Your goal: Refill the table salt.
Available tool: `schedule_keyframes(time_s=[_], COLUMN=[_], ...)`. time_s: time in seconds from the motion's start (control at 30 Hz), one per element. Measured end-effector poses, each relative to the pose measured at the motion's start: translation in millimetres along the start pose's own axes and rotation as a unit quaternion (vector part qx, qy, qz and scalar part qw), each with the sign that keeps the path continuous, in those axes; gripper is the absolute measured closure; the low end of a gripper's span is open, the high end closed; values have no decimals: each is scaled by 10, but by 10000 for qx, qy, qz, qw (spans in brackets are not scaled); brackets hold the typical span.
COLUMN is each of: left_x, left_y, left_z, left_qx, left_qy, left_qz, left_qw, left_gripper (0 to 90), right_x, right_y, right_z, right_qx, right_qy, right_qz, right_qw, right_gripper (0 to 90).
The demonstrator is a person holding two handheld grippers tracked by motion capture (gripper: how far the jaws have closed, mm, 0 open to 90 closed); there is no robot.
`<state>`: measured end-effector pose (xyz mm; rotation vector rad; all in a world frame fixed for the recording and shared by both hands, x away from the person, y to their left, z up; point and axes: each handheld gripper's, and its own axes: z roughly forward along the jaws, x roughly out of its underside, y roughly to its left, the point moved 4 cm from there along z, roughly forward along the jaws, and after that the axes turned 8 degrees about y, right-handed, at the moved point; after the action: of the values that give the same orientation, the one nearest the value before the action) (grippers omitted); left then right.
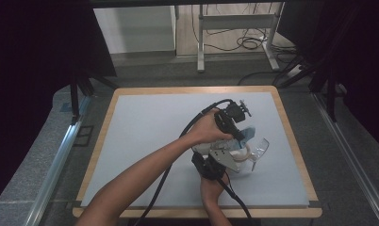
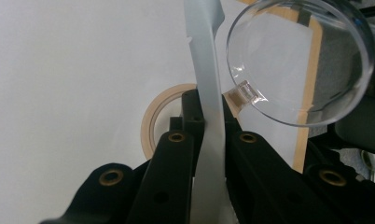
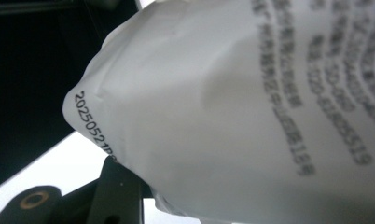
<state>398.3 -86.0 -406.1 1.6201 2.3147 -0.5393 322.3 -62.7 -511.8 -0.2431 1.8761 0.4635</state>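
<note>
In the left gripper view my left gripper point(image 2: 205, 122) is shut on a thin pale blue-grey strip point(image 2: 206, 70) that stands up between its jaws. A clear round glass point(image 2: 300, 60) hangs just right of the strip, and a beige tape roll point(image 2: 153, 121) lies on the mat behind. In the high view the left gripper point(image 1: 238, 134) reaches across to right of centre, above the right gripper point(image 1: 232, 161). A white printed packet point(image 3: 232, 107) with a date code lies across the right gripper's jaws, close to the camera. It hides one jaw and appears gripped.
A pale mat point(image 1: 145, 136) covers the wooden table point(image 1: 291, 136). Both cables trail back toward the front edge. The glass point(image 1: 259, 147) and tape roll point(image 1: 243, 155) sit close together at the right. Table legs and floor cables point(image 1: 246, 42) lie beyond the far edge.
</note>
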Motion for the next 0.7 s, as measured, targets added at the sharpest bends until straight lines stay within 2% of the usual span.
schedule_keyframes(time_s=[0.2,0.3,0.43,0.7], left_x=[80,105,142,262], left_y=[3,7,-16,0], left_z=[-41,-59,-95,-183], left_qx=[119,172,188,171], left_qy=[-219,-354,-435,-782], left_qz=[-87,-101,-61,-66], left_qw=[9997,9992,9989,9968], left_gripper=[894,894,895,895], right_x=[100,121,153,244], right_y=[-32,-51,-83,-148], right_z=[-40,-55,-60,-73], right_qx=[72,52,97,122], right_qy=[255,362,469,727], right_qz=[-333,-358,-505,-482], right_qw=[9991,9987,9976,9961], right_gripper=[544,540,532,491])
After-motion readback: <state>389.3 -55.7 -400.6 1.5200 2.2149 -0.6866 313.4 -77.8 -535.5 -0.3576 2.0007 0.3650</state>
